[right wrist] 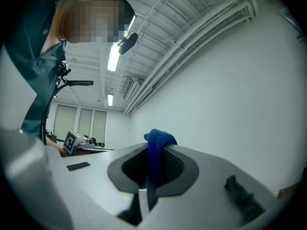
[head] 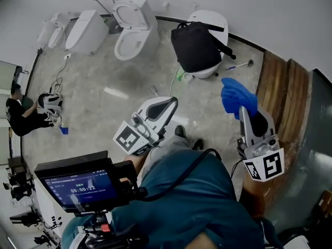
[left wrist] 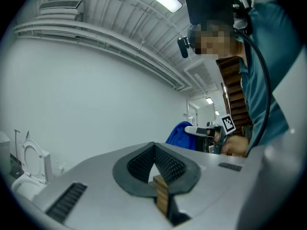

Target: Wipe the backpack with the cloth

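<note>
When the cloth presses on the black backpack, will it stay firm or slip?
It probably yields: the backpack looks soft and slumped. It rests on a smooth white toilet, so a push from the cloth may slide or tip it.

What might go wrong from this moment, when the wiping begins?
1. The cloth is pinched only by a narrow fold in the right tool; rubbing may pull it loose.
2. The backpack leans on a toilet, unheld, and the left tool is shut and empty; pressure may topple it.
</note>
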### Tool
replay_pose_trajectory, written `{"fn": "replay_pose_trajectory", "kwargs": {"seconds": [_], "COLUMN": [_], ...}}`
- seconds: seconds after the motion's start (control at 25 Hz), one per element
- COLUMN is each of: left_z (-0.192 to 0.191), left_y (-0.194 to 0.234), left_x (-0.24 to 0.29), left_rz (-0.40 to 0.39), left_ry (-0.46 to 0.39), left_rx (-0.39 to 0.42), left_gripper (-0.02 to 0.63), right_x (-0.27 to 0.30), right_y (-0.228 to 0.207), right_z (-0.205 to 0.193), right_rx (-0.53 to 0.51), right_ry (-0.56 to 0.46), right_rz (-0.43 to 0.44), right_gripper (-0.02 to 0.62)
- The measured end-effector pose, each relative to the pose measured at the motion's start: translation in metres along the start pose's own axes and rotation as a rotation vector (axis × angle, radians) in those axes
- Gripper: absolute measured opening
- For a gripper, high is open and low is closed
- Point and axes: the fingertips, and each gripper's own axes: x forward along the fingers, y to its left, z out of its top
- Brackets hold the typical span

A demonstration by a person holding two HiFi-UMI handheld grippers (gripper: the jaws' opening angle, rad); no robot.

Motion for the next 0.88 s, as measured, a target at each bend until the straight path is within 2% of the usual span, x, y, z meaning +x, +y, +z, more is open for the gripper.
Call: {"fn": "replay_pose_trajectory", "kwargs": {"seconds": [0.2,0.4,0.64,0.76,0.88], "left_z": [-0.007,-0.018,0.02,0.017,0.002], "left_y": [-0.017,-0.02,-0.023,-0.037,-0.045], "left_x": [-0.035,-0.086,-0.202,-0.256,-0.284], "left_rz": [0.011,0.016,-0.022,-0.059,-0.077], "left_ry": [0.033,0.022,-0.027,-0.031,-0.022], "left_rx": [0.002,0.005,0.015,0.034,0.036], "left_gripper": [0.005,0.005,0.005,0.005,0.005], "right_x": [-0.007,-0.011,-0.01,-0.024,-0.038], "right_y": [0.033,0.081,0.198,0.25,0.278], "right_z": [-0.019,-0.039,0.003,0.008,0.0], "right_rx": [0.044,0.066,0.143,0.151,0.125], "right_ry": [0.022,0.057,-0.014,-0.057,-0.063], "right_rz": [0.034,0.033,-0.005,-0.055,-0.08], "right_gripper": [0.026,0.026,0.026,0.026,0.026]}}
